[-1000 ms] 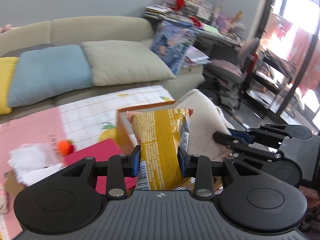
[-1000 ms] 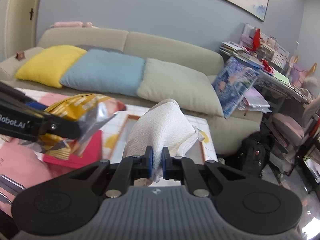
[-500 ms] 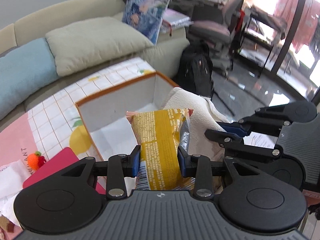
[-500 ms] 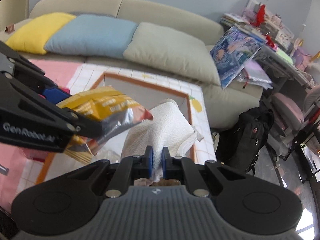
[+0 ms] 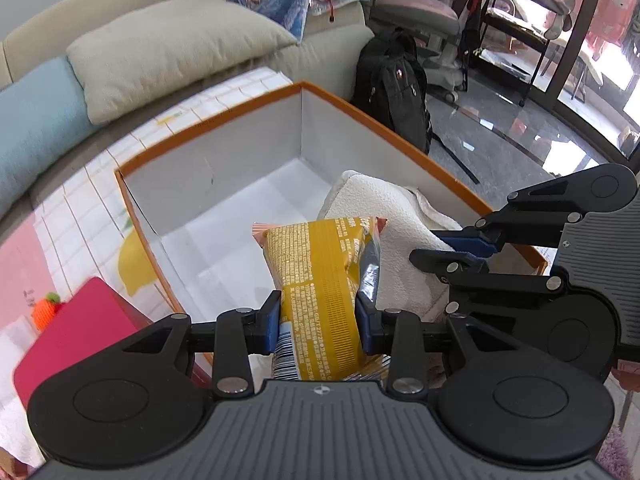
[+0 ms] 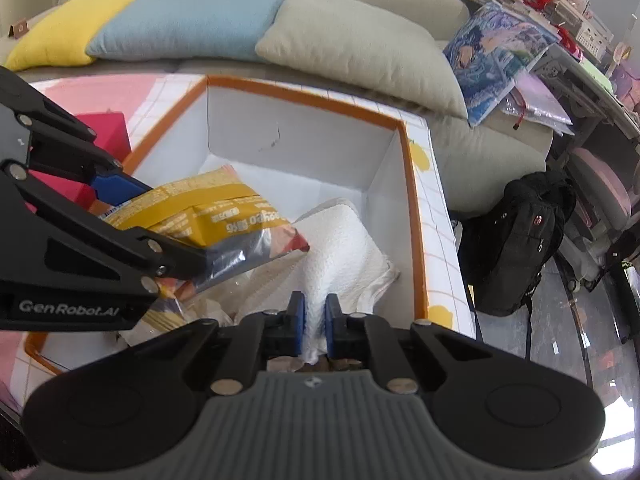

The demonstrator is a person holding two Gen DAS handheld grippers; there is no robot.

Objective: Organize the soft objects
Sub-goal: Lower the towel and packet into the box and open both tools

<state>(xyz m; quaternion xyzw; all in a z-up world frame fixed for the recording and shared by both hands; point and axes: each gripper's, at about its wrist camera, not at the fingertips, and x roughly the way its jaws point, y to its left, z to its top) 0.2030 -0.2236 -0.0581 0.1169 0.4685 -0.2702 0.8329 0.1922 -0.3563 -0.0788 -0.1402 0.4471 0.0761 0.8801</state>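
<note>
A yellow snack bag [image 5: 320,276] stands between the blue pads of my left gripper [image 5: 318,316], which is shut on its lower half. The bag hangs over a white box with an orange rim [image 5: 208,136]. Just right of it, my right gripper [image 5: 452,248] pinches a white fluffy towel [image 5: 392,216]. In the right wrist view, my right gripper [image 6: 315,316] is shut on a fold of the towel [image 6: 340,240], whose far end droops onto the floor of the box [image 6: 304,92]. My left gripper [image 6: 132,220] reaches in from the left with the snack bag [image 6: 208,208].
A red box [image 5: 76,332] and an orange knitted toy [image 5: 46,310] lie left of the white box on the checked tablecloth. Crumpled clear wrapping [image 6: 208,308] sits at the box's near end. Sofa cushions [image 6: 352,40] lie behind, a black backpack [image 6: 520,240] to the right.
Both grippers have sunk and tipped downward with their loads. They now hang over the open box, and the towel's end has come down inside it.
</note>
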